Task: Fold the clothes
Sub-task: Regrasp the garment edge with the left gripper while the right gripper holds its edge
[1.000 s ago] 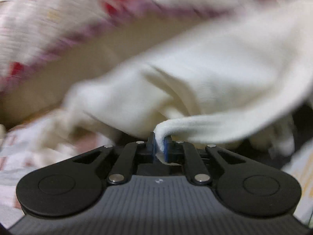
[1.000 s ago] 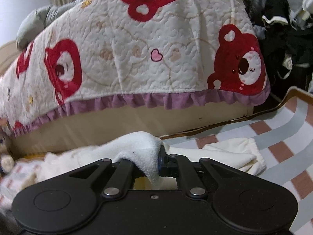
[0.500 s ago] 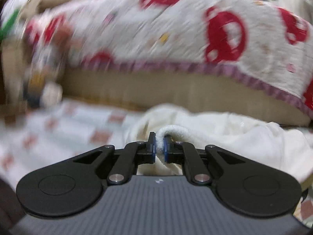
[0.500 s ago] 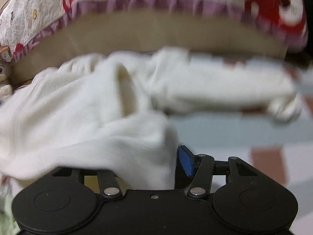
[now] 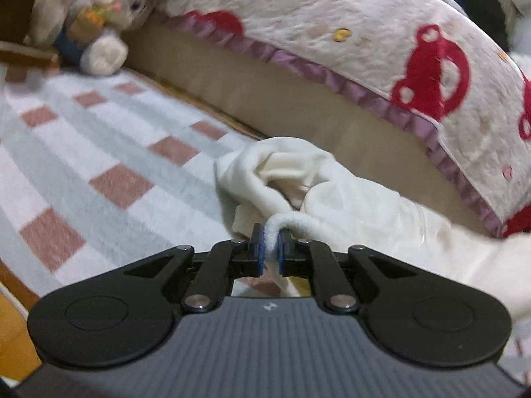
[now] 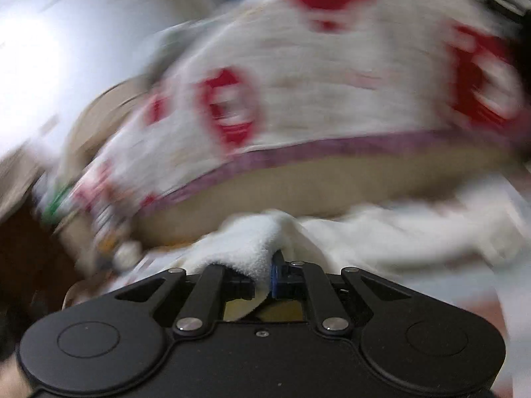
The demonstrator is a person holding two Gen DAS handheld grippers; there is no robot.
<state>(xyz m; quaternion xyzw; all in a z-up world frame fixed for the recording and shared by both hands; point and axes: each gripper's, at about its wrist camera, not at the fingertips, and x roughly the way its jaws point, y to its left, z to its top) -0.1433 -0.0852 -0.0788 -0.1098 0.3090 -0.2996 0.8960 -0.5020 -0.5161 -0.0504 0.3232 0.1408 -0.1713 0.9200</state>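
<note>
The left gripper [image 5: 271, 242] pinched a fold of the cream fleece garment [image 5: 348, 199], which lay bunched at centre frame on the pink-checked blanket [image 5: 99, 152]. The right gripper [image 6: 264, 273] was closing, its jaws clamping another fold of it.

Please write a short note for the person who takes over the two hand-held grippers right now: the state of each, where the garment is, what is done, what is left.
Left hand-held gripper: shut on a rolled edge of the cream-white fleece garment.
Right hand-held gripper: jaws closing, a fold of the same garment between them and pressed by the pads; this view is blurred.
Garment: crumpled on the checked white, grey and pink blanket, beside the quilt with red bears and purple frill.
Done: both edges gripped.
Left: no neat fold shows yet; probably spread it flat, then fold.
</note>
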